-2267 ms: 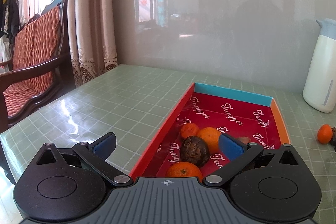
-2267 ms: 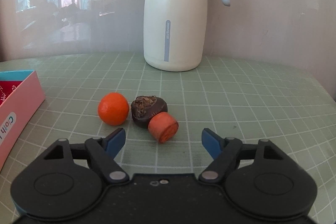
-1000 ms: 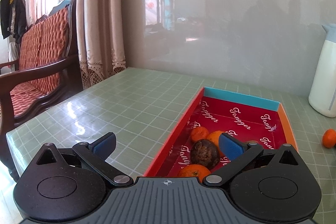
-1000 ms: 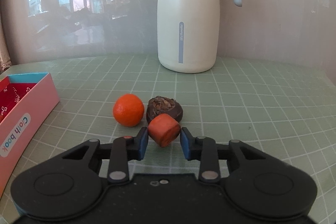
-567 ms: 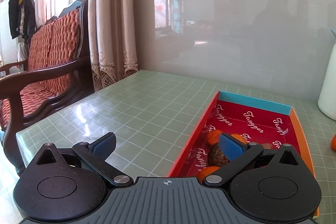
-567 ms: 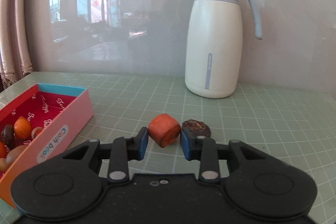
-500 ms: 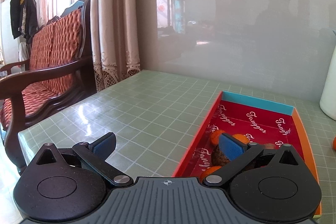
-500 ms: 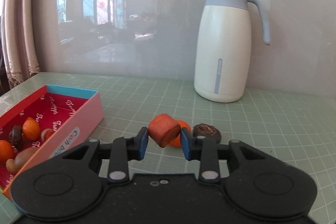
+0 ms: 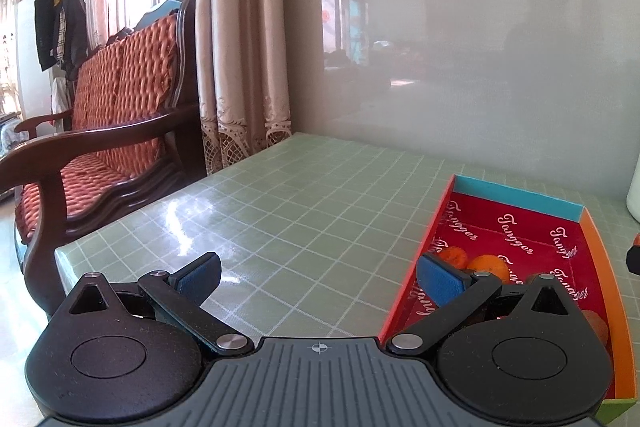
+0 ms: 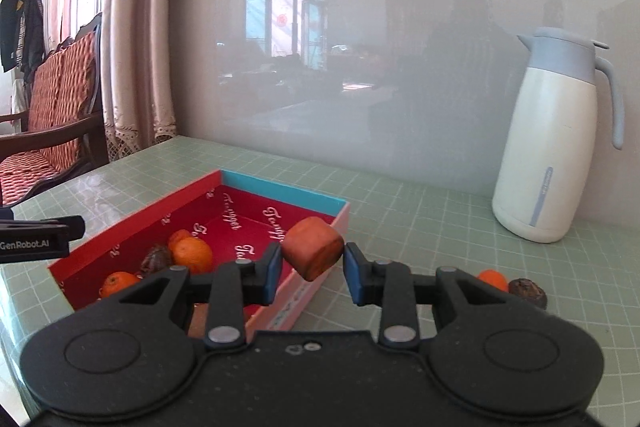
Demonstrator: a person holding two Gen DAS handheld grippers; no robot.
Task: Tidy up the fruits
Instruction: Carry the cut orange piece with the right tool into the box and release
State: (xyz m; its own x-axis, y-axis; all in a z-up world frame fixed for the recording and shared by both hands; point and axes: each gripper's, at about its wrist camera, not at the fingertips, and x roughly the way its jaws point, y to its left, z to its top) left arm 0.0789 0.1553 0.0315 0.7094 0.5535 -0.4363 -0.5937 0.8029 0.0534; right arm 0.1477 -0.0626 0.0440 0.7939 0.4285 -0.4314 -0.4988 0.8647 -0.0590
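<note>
My right gripper (image 10: pixel 312 261) is shut on an orange-red chunk of fruit (image 10: pixel 313 247) and holds it in the air over the near right wall of the red box (image 10: pixel 296 303). The box holds several oranges (image 10: pixel 191 254) and a dark brown fruit (image 10: pixel 156 257). An orange (image 10: pixel 493 279) and a dark brown fruit (image 10: pixel 527 291) lie on the table to the right. My left gripper (image 9: pixel 318 277) is open and empty, left of the box (image 9: pixel 408 291); its body shows at the right wrist view's left edge (image 10: pixel 36 239).
A white and blue thermos jug (image 10: pixel 554 143) stands at the back right by the glossy wall. A wooden bench with red cushions (image 9: pixel 100 131) and curtains (image 9: pixel 240 39) stand past the table's left edge (image 9: pixel 132 219).
My right gripper closed on the orange-red chunk, lifted it off the table and carried it left to the box. My left gripper drifted left, away from the box, still open.
</note>
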